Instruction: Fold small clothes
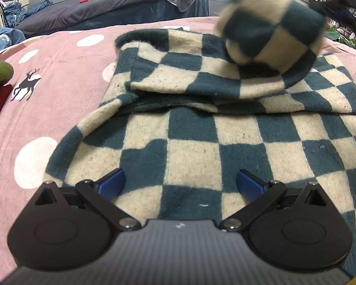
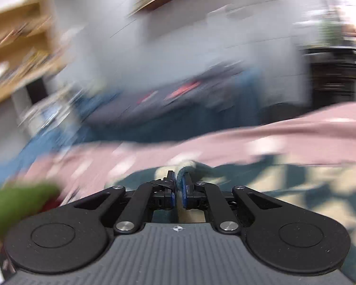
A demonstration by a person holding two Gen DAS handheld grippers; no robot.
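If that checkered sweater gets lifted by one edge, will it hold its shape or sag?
Probably sag: the checkered sweater already drapes in soft folds, and the part raised by the right tongs curls over limply. Its thick fuzzy knit suggests decent grip, unlikely to slip. It looks bulky, so perhaps slightly heavy.

Garment: teal-and-cream checkered knit sweater (image 1: 192, 140)
Pose: spread flat on the pink spotted bedcover, its upper part folded over in layers
Sleeve: 1 checkered knit sleeve (image 1: 270, 23) raised at the far right, blurred
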